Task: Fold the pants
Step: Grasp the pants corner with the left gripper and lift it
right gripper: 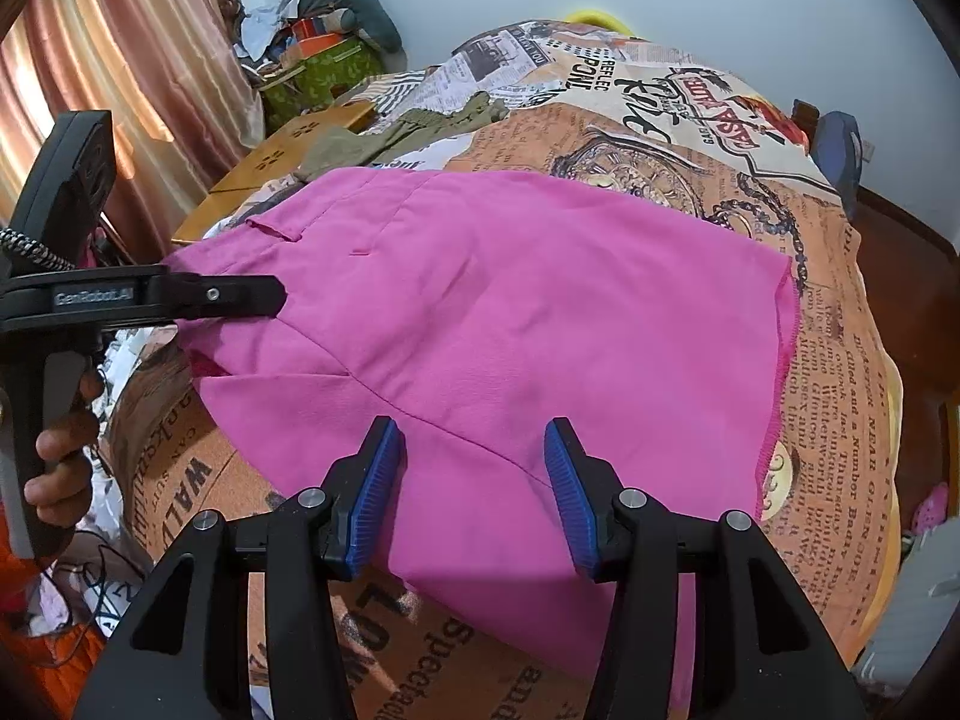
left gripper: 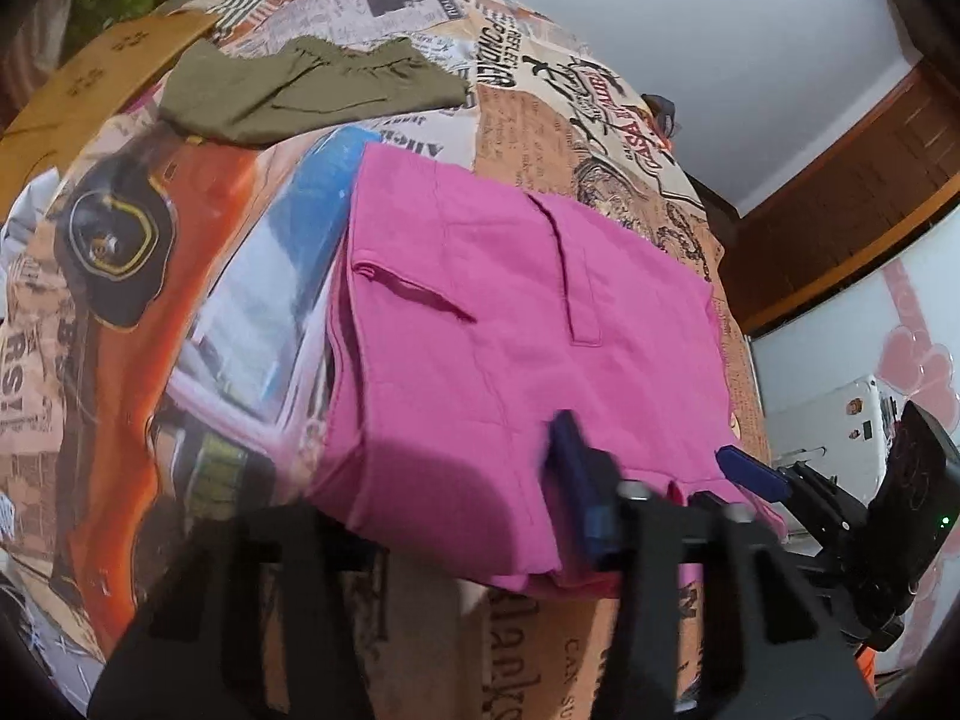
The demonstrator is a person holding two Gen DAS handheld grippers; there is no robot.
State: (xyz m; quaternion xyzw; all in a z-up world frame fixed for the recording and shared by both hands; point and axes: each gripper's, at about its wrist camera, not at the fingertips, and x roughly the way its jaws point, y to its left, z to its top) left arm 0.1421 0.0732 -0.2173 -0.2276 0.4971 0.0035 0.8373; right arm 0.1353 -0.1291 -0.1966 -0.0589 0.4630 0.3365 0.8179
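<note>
Where legible, "GenRobot.AI" on left tongs (right gripper: 264, 300), perhaps

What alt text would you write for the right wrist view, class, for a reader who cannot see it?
Pink pants lie spread on a bed cover printed like newspaper, with the right gripper open above their near edge. The left gripper reaches in from the left; an olive garment lies beyond.

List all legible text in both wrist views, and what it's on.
"GenRobot.AI": on the left gripper body, right wrist view.
"REFLEC", "POND", "Ride": on the printed bedsheet, upside down near its far end.
"NEAR" and "Thursday": in the bedsheet's newsprint columns at the right edge.
"WAL", "LOW": large letters on the bedsheet's near edge, cut off.
Fine newsprint elsewhere: too small or blurred to read.
Pink pants, olive garment: no text.
</note>
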